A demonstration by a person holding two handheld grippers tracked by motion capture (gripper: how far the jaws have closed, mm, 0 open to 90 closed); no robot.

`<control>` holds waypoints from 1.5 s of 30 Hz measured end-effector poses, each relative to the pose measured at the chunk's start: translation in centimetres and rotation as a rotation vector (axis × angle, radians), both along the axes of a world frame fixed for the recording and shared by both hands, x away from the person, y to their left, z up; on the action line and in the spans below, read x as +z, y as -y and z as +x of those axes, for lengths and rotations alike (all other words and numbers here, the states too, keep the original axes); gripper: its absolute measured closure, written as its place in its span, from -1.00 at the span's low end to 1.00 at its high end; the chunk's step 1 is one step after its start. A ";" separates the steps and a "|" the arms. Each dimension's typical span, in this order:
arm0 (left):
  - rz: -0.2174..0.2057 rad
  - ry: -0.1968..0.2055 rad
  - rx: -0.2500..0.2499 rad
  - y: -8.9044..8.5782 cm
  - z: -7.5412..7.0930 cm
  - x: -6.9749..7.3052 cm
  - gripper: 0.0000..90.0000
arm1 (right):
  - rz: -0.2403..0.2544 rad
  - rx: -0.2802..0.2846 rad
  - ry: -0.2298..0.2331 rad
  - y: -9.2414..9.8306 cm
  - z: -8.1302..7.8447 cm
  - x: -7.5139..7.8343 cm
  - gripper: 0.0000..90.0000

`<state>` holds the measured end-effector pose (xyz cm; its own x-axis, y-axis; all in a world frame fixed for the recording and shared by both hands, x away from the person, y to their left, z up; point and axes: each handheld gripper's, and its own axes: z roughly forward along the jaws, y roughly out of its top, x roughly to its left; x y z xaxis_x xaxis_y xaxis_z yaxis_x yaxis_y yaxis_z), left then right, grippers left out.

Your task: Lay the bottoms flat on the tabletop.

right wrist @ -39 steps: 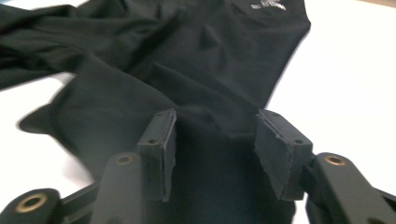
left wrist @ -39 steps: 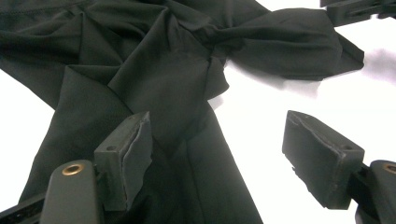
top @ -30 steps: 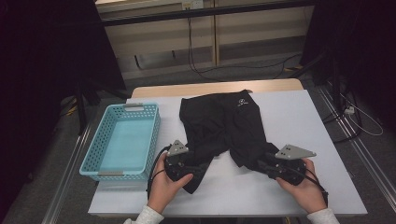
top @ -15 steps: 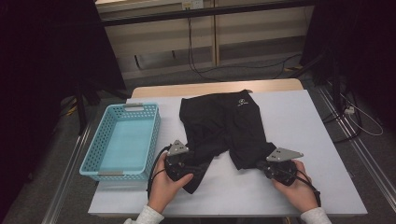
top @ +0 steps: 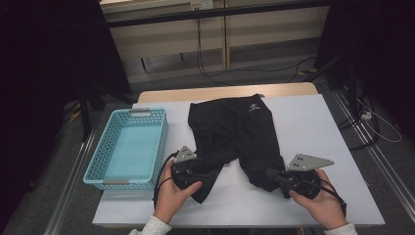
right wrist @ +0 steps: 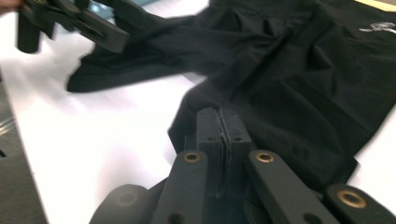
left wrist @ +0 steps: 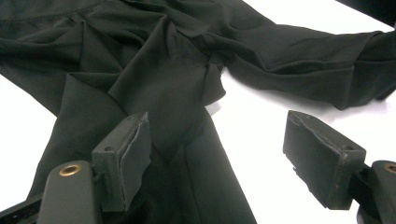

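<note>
Black shorts (top: 235, 132) with a small white logo lie spread on the white table (top: 318, 122), legs toward me. My left gripper (top: 209, 175) is open over the left leg. In the left gripper view its jaws (left wrist: 229, 135) stand wide apart, with creased fabric (left wrist: 177, 56) beneath and between them, and the pads touch nothing. My right gripper (top: 272, 175) is at the hem of the right leg. In the right gripper view its jaws (right wrist: 219, 122) are pressed together on the edge of the shorts (right wrist: 289, 70). The left gripper (right wrist: 93, 28) shows farther off there.
A light blue plastic basket (top: 164, 142) sits at the table's left edge, beside the left hand. Bare white tabletop lies to the right of the shorts and along the front. Cables and dark frames stand on the floor beyond the table.
The right gripper went in toward the right leg's hem, shut there, then drew back a little to the right and upward. The left gripper stayed still.
</note>
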<state>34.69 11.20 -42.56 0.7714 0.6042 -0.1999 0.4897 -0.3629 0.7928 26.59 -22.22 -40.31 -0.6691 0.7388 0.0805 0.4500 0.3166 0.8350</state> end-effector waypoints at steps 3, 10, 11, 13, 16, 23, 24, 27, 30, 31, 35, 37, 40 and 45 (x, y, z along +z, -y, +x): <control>0.000 0.000 -0.005 0.1 0.0 0.0 -0.48 | 0.000 0.007 -0.001 -0.2 0.0 0.0 0.99; 0.005 -0.006 -0.015 0.4 -0.1 -0.1 -0.48 | -0.048 0.008 -0.072 -1.5 1.0 -3.3 0.97; 0.006 -0.001 -0.016 0.4 -0.1 -0.1 -0.48 | -0.068 0.016 -0.080 -1.8 1.2 -3.7 0.97; 0.002 -0.008 -0.016 0.5 -0.1 -0.2 -0.48 | -0.080 0.021 -0.090 -2.3 1.4 -4.2 0.95; 0.006 -0.013 -0.024 0.6 -0.2 -0.3 -0.48 | -0.086 0.043 -0.110 -3.0 1.4 -4.6 0.78; 0.003 -0.004 -0.053 1.1 -0.4 -0.2 -0.47 | -0.035 -0.053 -0.033 -1.5 1.0 -2.8 0.16; -0.005 -0.004 -0.057 1.2 -0.4 -0.2 -0.47 | -0.033 -0.071 -0.024 -1.0 0.9 -2.6 0.14; -0.003 -0.005 -0.067 1.5 -0.6 -0.2 -0.47 | -0.040 -0.128 -0.018 0.2 0.6 -2.4 0.05; 0.006 -0.003 -0.088 2.1 -0.7 -0.4 -0.47 | -0.050 -0.164 -0.026 1.1 0.5 -2.8 -0.03; 0.008 -0.005 -0.096 2.3 -0.8 -0.5 -0.44 | -0.052 -0.174 -0.032 1.2 0.5 -2.9 -0.04; 0.005 -0.001 -0.131 3.1 -1.0 -0.8 -0.37 | -0.057 -0.174 -0.028 1.4 0.0 -2.9 -0.12; 0.001 -0.002 -0.153 3.6 -1.1 -1.1 -0.30 | -0.059 -0.177 -0.023 1.4 -0.2 -2.9 -0.17; 0.005 0.000 -0.179 4.5 -1.4 -1.4 -0.22 | -0.068 -0.190 -0.020 1.6 -0.3 -3.0 -0.21; 0.012 0.000 -0.239 6.6 -1.7 -1.8 -0.05 | -0.084 -0.218 -0.027 2.3 -0.5 -3.2 -0.25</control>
<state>32.97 4.60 -44.38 0.8926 0.4071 -0.1936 0.3889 -0.4781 0.7875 26.09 -24.47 -43.54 -0.4912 0.8706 0.0289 0.5376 0.2769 0.7965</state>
